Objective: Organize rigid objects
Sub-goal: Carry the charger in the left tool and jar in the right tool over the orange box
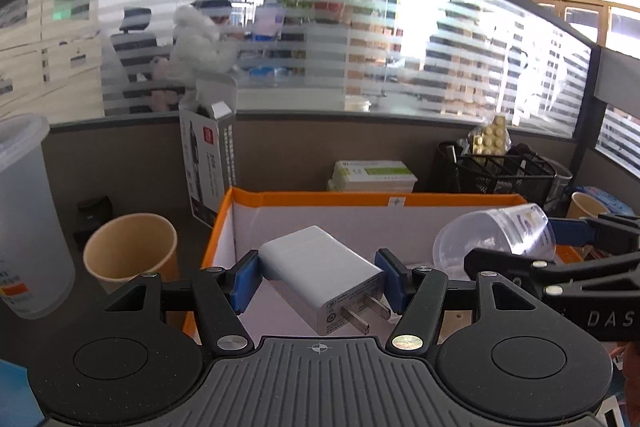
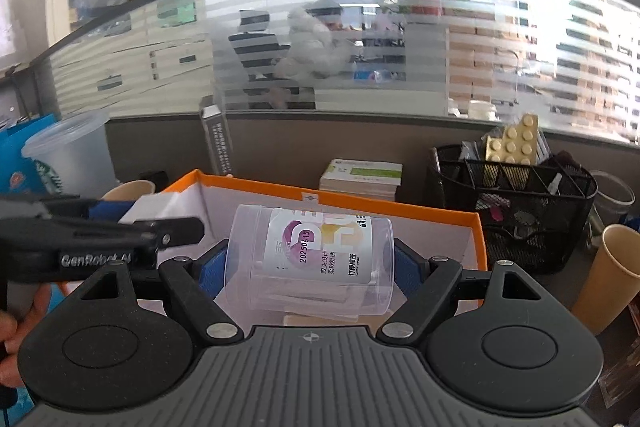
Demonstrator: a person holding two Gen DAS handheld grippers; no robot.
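Observation:
My left gripper [image 1: 318, 281] is shut on a white plug charger [image 1: 320, 273], prongs pointing toward the camera, held over the orange-rimmed white box [image 1: 320, 199]. My right gripper [image 2: 310, 269] is shut on a clear plastic jar [image 2: 308, 259] with a printed label, held on its side over the same box [image 2: 400, 209]. The jar [image 1: 494, 241] and right gripper also show at the right of the left wrist view. The left gripper with the charger [image 2: 150, 207] shows at the left of the right wrist view.
A paper cup [image 1: 130, 251] and a frosted plastic cup [image 1: 24, 211] stand left of the box. A tall carton [image 1: 208, 163], stacked booklets [image 1: 374, 175] and a black mesh organizer [image 2: 516, 203] stand behind it. Another paper cup [image 2: 606, 277] stands at the right.

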